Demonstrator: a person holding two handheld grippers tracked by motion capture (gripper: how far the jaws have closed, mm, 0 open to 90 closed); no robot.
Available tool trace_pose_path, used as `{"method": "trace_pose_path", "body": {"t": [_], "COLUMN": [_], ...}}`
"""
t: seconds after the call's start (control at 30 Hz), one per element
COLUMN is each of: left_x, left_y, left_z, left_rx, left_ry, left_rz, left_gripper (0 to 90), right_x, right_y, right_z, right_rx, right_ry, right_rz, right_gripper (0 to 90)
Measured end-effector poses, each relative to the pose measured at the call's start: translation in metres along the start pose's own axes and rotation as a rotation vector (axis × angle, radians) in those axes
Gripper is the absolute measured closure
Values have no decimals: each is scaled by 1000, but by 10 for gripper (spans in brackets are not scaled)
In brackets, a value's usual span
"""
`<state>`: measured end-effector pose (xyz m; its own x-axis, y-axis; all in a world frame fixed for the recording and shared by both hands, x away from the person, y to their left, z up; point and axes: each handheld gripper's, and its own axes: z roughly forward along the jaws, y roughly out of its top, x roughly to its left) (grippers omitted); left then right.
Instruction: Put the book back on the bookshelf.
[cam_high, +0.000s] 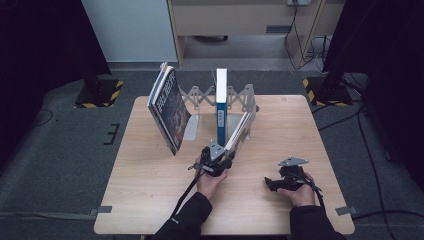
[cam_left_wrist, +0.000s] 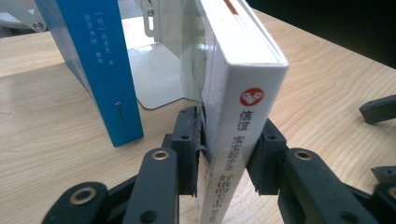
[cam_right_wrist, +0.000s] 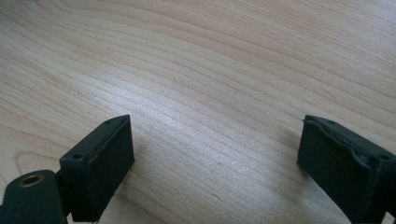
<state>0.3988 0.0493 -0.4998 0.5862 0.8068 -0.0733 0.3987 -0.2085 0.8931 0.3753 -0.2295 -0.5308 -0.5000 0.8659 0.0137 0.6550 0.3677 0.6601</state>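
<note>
Fingers (cam_left_wrist: 187, 140) of the left gripper (cam_left_wrist: 227, 149) clamped the white book's (cam_left_wrist: 245, 112) spine, leaning beside the blue book (cam_left_wrist: 109, 70) on the desk (cam_left_wrist: 51, 121); the right gripper (cam_right_wrist: 215, 154) rested spread, well apart.

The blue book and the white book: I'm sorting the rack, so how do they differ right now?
The blue book stands upright and free; the white book leans and is clamped at its spine by the left gripper. The blue one looks thinner than the white one. Both rest on the table with spines facing the person.
</note>
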Motion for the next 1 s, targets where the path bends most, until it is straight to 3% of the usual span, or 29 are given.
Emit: {"method": "trace_pose_path", "body": {"t": [0.3, 0.73, 1.0], "left_x": [1, 0, 0], "left_y": [3, 13, 4], "left_z": [7, 30, 12], "left_rx": [-4, -4, 18], "left_ry": [0, -12, -56], "left_rz": [-21, -46, 8], "left_gripper": [687, 655, 615], "right_x": [0, 0, 0], "right_y": [0, 0, 0], "right_z": [0, 0, 0], "right_rx": [-2, 0, 0], "right_ry": [0, 2, 4], "right_rz": [-1, -1, -2], "right_gripper": [107, 107, 107]}}
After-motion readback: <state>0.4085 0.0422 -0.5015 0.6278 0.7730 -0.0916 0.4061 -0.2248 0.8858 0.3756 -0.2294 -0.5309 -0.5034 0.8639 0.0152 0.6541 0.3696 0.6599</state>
